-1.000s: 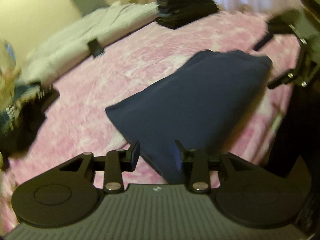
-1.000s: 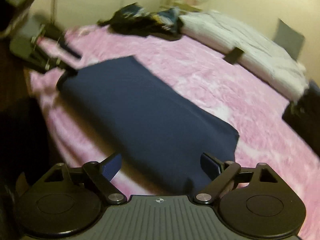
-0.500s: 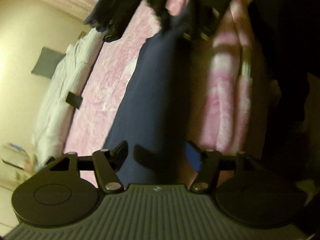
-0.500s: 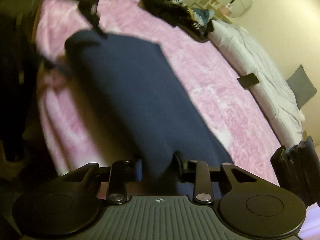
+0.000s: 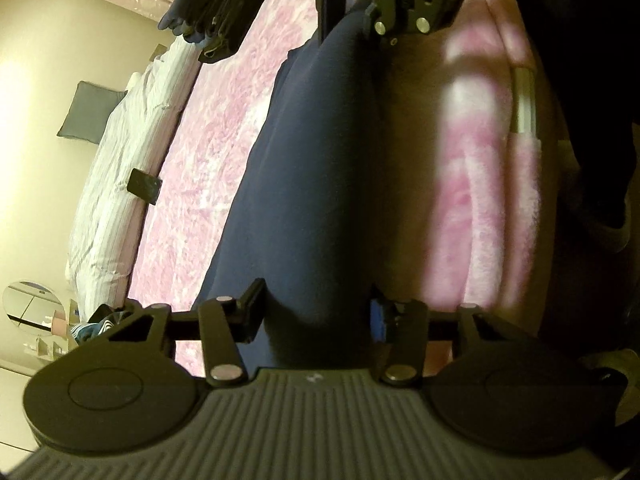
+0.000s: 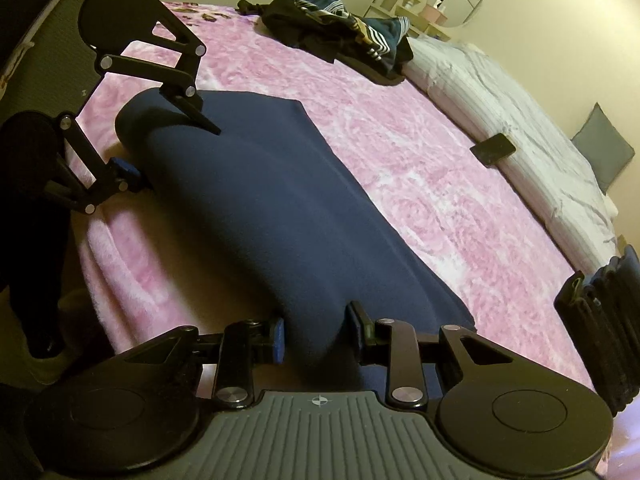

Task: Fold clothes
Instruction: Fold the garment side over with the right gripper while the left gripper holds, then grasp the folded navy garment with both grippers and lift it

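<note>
The right gripper [image 6: 316, 334] pinches the near end of the navy garment [image 6: 256, 200]; the left gripper [image 5: 316, 316] straddles the far end, jaws wide (contact seems absent). The garment lies along the edge of the pink blanket [image 6: 420, 168], which is bare beyond it.

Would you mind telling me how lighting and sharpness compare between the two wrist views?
Left wrist view: heavy shadow darkens the navy garment and the pink blanket edge at right looks soft. Right wrist view: warm, dim light, garment evenly lit, fisheye bending the bed's edge.
</note>
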Tool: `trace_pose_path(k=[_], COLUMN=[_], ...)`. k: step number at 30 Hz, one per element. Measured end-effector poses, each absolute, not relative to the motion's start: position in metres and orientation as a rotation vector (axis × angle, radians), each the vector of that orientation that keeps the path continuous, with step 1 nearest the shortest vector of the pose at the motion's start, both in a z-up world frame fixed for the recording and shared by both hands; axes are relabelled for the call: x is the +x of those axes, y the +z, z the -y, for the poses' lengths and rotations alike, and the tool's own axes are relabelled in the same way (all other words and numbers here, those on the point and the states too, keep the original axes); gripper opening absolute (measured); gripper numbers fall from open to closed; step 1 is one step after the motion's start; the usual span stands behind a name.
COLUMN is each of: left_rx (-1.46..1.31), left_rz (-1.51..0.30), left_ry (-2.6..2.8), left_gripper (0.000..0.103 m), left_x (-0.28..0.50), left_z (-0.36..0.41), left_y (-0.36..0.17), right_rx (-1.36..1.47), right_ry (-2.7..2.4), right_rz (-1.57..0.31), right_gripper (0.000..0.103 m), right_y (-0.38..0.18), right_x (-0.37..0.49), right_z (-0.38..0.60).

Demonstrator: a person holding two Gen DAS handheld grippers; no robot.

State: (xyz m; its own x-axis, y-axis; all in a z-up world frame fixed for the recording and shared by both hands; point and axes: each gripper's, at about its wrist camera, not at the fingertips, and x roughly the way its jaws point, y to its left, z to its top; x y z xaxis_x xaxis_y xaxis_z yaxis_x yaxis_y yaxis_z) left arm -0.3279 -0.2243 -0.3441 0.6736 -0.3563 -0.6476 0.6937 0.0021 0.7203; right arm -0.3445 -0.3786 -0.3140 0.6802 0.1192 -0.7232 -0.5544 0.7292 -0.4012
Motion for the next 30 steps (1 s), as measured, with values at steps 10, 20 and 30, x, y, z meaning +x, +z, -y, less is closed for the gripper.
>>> trace_pose_path(k=[10, 20, 30], left_rx=[1.315, 1.277, 1.171], left_rz=[-0.334, -0.351, -0.385], left_ry=[-0.855, -0.869, -0.904], left_gripper=[0.044, 0.044, 0.044], left_x=[-0.33, -0.327, -0.316], left_z=[0.223, 0.219, 0.21], left_y=[-0.338, -0.335, -0.327], right_rx=[-0.722, -0.847, -1.052], right_ry=[0.388, 0.375, 0.32], right_rz=[-0.696, -0.654, -0.597], right_gripper=[0.045, 0.07, 0.069], right_y=[-0.329, -0.352, -0.372], right_x=[-0.357, -0.361, -0.347], right_z=[0.377, 0.366, 0.354])
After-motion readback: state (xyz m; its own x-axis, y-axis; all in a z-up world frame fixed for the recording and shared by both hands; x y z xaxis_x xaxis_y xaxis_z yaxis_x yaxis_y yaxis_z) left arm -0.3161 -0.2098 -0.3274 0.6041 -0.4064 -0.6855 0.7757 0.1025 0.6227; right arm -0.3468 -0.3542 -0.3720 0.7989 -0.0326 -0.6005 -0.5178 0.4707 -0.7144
